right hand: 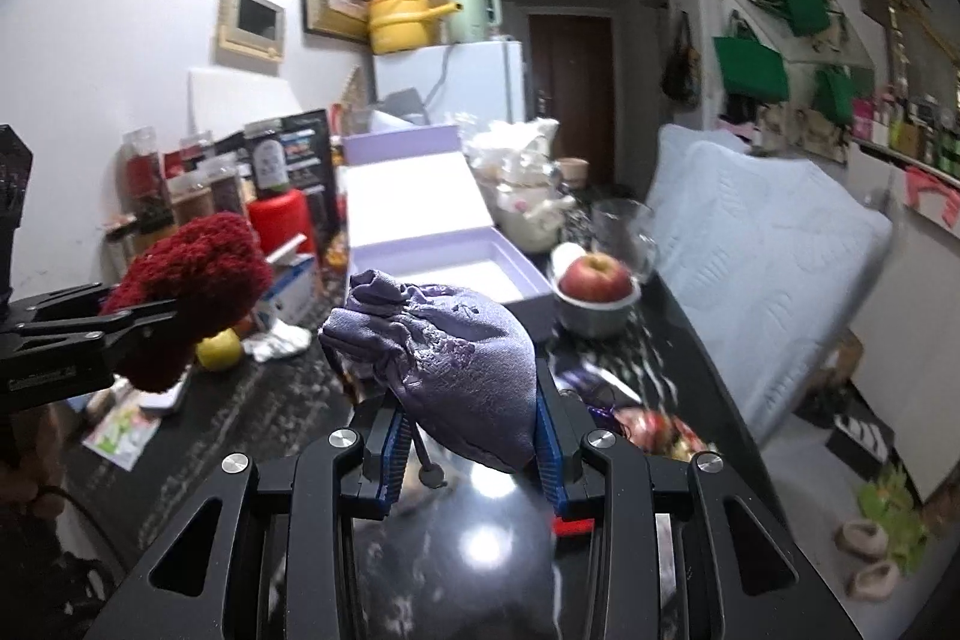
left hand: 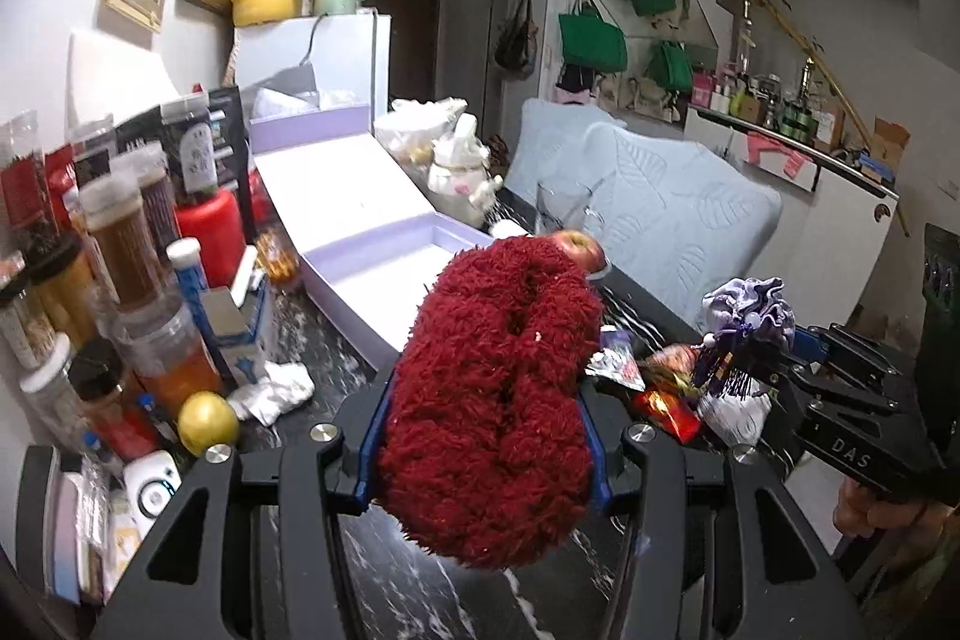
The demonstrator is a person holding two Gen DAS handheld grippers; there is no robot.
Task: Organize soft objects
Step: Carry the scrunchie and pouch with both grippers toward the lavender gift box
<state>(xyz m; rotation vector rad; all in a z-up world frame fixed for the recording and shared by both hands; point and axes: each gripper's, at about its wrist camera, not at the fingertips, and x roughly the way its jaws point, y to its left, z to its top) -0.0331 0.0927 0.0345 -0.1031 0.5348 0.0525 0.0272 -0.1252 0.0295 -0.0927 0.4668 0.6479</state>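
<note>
Red shaggy bundle (left hand: pixel 498 400): clamped between the pads of the left claw (left hand: pixel 489 430), held clear above the dark marbled surface (left hand: pixel 336 340); the far end flops forward past the pads.
Purple drawstring pouch (right hand: pixel 450 346): clamped in the right claw (right hand: pixel 468 436), also lifted off the surface, its gathered neck pointing away from the camera.
Handling of bundle: judged light, very soft and compressible; the long pile is unlikely to slip, but the overhanging mass may sag, so a grip across the middle is best kept.
Handling of pouch: satin-like cloth is judged slick and limp; the body is gripped rather than the cord.
Likely destination: open lilac box (right hand: pixel 462 268), just beyond both items, appears empty.
Hazard: apple in bowl (right hand: pixel 594 280) stands just beside the box.
</note>
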